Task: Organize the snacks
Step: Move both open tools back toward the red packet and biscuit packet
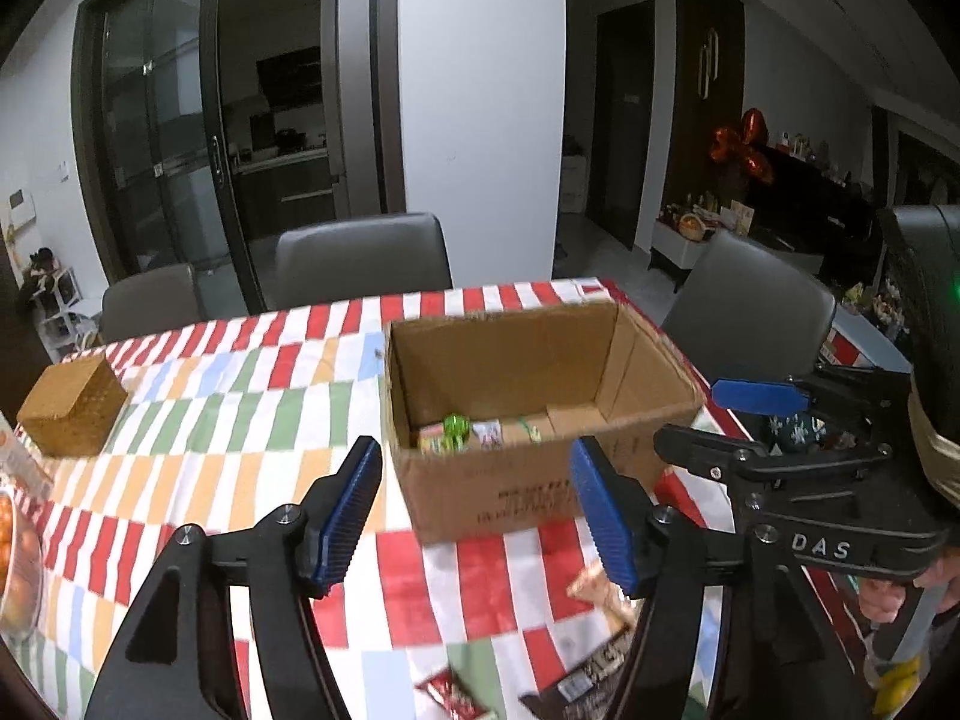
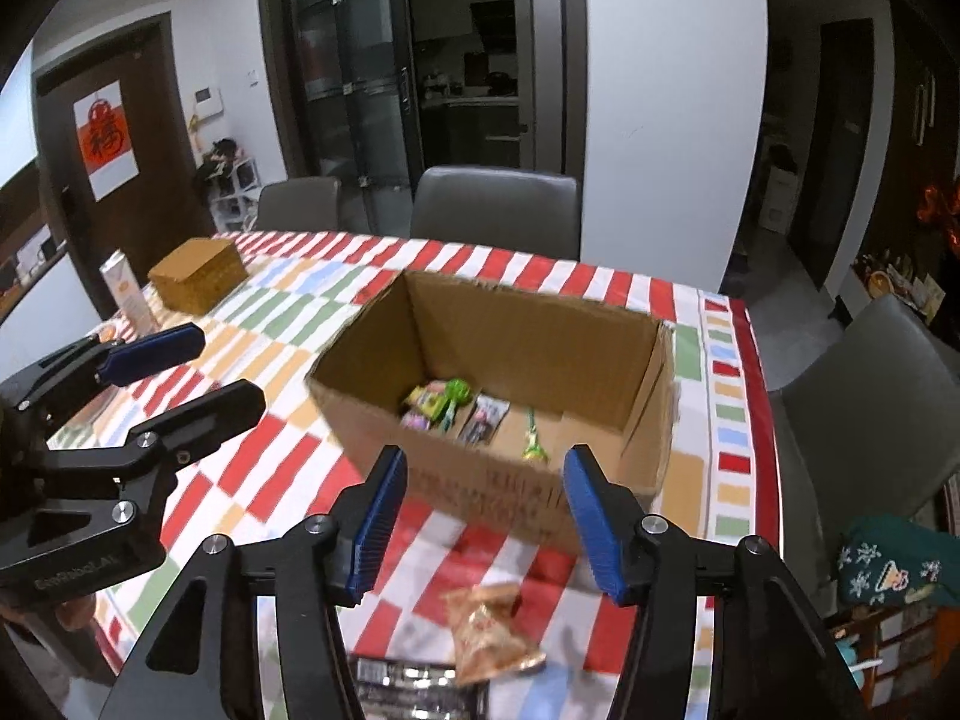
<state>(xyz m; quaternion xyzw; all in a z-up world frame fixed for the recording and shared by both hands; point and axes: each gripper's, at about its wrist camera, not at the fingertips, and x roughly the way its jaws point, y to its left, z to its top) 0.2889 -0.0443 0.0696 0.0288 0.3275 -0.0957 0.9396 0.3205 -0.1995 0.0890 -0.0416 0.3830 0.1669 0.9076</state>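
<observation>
A table covered by a checked cloth [image 1: 240,408] of red, white, green, orange and blue fills the lower half of both views, and grey chairs [image 1: 363,258] are seen behind it at mid frame. An open cardboard box [image 2: 480,324] is set at the centre of the cloth; several small snack packets [image 2: 456,408] are seen on its floor, among them a green-topped one [image 1: 456,429]. A woven brown box [image 1: 75,408] is placed at the left edge of the left wrist view, well apart from the cardboard box. Nearer the cameras, a tan snack bag [image 2: 489,630] is seen lying on the cloth at the bottom centre of the right wrist view, just beside a dark wrapper [image 2: 414,681]; a red packet [image 1: 447,693] is visible at the bottom of the left wrist view. The left gripper [image 1: 477,516] is held with its blue pads spread and nothing between them. The right gripper [image 2: 483,519] is likewise spread and empty.
</observation>
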